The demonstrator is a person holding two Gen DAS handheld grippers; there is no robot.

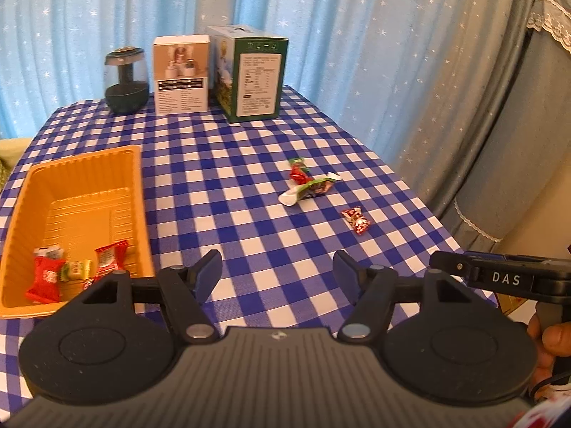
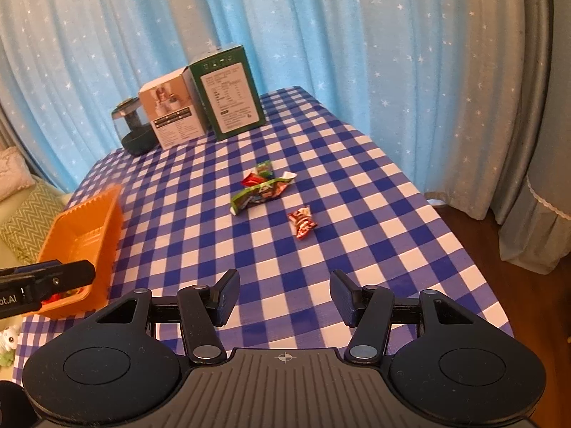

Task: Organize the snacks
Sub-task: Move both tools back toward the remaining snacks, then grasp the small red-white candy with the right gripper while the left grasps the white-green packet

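While both claws hang empty over the blue-and-white checked tablecloth (image 1: 249,149), left gripper (image 1: 277,271) and right gripper (image 2: 284,296) stand parted; 3 foil-wrapped candies (image 2: 302,224) lie ahead, others in the orange ribbed plastic tray (image 1: 85,167) at left.

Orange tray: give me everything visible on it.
The orange tray is a rectangular bin of thin, glossy moulded plastic with ribbed walls and a ribbed floor. It sits upright and open-topped on the checked tablecloth, near the table's left edge. A few wrapped snacks lie at its near end, mostly red, one greenish; the far end is bare. No gripper touches it in the left wrist view.
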